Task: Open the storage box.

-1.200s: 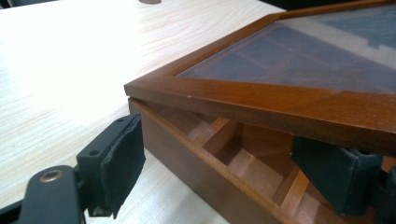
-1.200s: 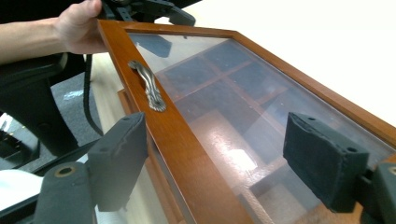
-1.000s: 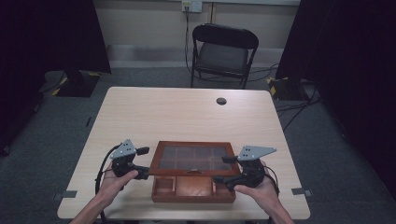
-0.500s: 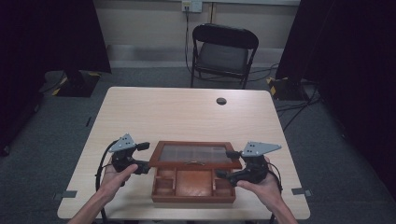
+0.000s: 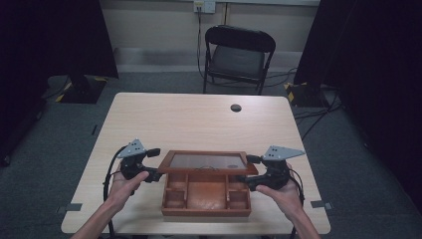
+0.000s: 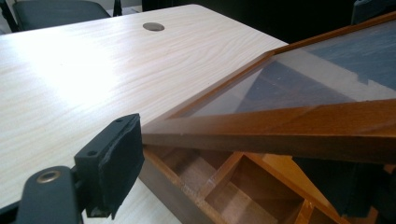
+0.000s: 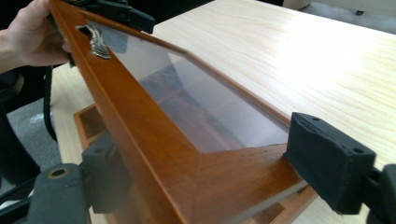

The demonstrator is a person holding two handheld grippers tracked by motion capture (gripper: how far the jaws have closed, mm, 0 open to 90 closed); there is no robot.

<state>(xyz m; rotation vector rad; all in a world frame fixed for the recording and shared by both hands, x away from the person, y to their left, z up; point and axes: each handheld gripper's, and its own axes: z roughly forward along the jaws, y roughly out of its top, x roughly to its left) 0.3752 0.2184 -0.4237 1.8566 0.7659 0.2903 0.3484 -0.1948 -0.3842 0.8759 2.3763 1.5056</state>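
The scene is looked down on from above the near edge of the pale wooden table (image 5: 199,119), facing forward toward a black folding chair (image 5: 238,57) beyond the far edge. The left gripper view is taken low and very close beside the glass-paned brown wooden lid (image 6: 299,98), aimed across the tabletop toward the small dark round hole (image 6: 153,26) near its far edge. The right gripper view is set equally close on the lid's opposite end, facing along it. The lid and the table are shared by all three views.
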